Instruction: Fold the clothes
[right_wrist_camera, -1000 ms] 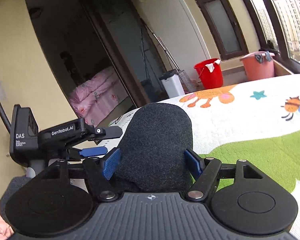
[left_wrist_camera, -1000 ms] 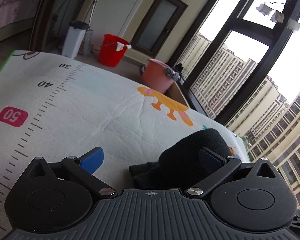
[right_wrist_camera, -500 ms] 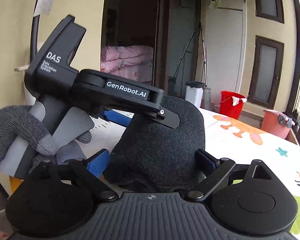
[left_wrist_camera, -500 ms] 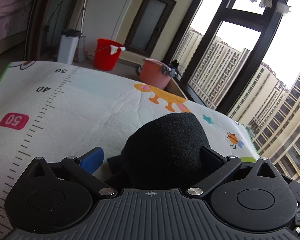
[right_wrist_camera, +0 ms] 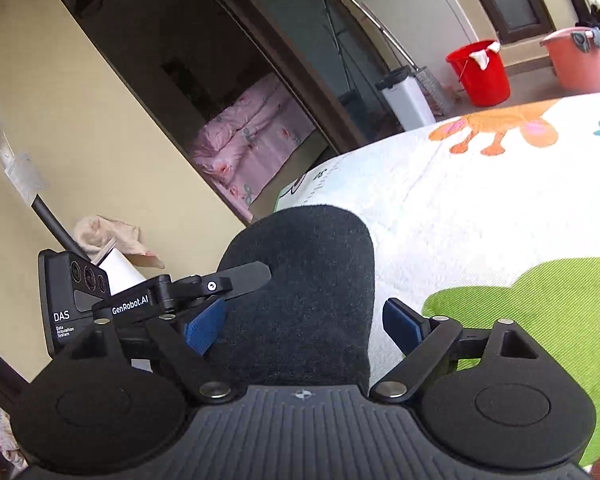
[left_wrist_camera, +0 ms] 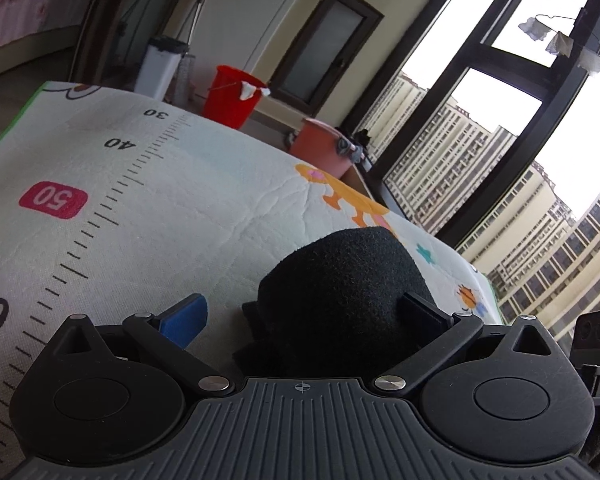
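Garment [right_wrist_camera: 300,292]: we read it as a dark fleece piece, rounded end pointing away from both cameras, long axis running along the finger line; it sits bunched over the near edge of the printed mat [right_wrist_camera: 480,208].

Going left to right in the right wrist view: the left gripper [right_wrist_camera: 236,292] comes in from the left edge, its upper finger lying against the garment's left flank; we can't tell from here whether it pinches; behind it a cream wall, a pink cloth [right_wrist_camera: 112,236] near a black pole, a doorway with pink bedding [right_wrist_camera: 244,148]; then a white bin [right_wrist_camera: 408,100], a red bucket [right_wrist_camera: 480,72] and a pink tub [right_wrist_camera: 580,60] well beyond the mat.

The right gripper [right_wrist_camera: 304,326] points slightly down over the mat; jaws closing, the garment between them; the left pad [right_wrist_camera: 204,326] touches fleece, the right pad stands just clear.

Left wrist view: the left gripper [left_wrist_camera: 304,314] stands wide; its left pad [left_wrist_camera: 184,318] is well apart from the fabric, the right one sits against it; ruler print [left_wrist_camera: 112,216] to the left, window frame [left_wrist_camera: 480,140] to the right; nothing blocks the mat ahead.
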`<state>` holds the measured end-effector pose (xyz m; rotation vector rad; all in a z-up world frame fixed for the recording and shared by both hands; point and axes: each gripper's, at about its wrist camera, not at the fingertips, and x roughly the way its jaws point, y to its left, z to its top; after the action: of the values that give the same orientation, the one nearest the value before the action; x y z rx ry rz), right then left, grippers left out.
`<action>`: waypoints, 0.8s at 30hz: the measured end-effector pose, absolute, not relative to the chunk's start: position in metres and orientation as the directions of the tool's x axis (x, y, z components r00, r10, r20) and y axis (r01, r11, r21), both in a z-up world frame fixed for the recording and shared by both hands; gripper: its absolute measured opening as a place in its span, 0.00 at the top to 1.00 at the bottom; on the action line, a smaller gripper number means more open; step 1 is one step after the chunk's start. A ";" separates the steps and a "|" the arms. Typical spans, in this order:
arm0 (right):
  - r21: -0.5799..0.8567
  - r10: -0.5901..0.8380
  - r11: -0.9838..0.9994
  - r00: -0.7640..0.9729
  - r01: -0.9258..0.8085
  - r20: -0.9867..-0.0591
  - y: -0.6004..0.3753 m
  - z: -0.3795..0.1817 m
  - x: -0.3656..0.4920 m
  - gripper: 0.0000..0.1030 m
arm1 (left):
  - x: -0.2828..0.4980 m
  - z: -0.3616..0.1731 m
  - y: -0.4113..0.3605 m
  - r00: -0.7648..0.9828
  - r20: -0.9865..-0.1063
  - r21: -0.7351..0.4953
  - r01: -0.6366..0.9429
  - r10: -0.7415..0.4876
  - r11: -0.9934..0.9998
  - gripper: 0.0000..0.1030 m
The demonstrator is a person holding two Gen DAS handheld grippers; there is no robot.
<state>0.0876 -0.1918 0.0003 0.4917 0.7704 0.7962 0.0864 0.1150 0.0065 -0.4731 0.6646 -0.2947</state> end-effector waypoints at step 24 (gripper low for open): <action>0.715 0.691 0.641 0.615 -0.279 -0.379 -0.286 -0.019 0.096 0.36 | 0.173 -0.004 0.010 0.544 -0.547 -0.559 0.329 -0.637 0.761 0.00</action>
<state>0.0962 -0.2862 -0.0190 0.6573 0.6992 0.6074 0.1734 0.0098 -0.0037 -0.4197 0.8101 -0.5931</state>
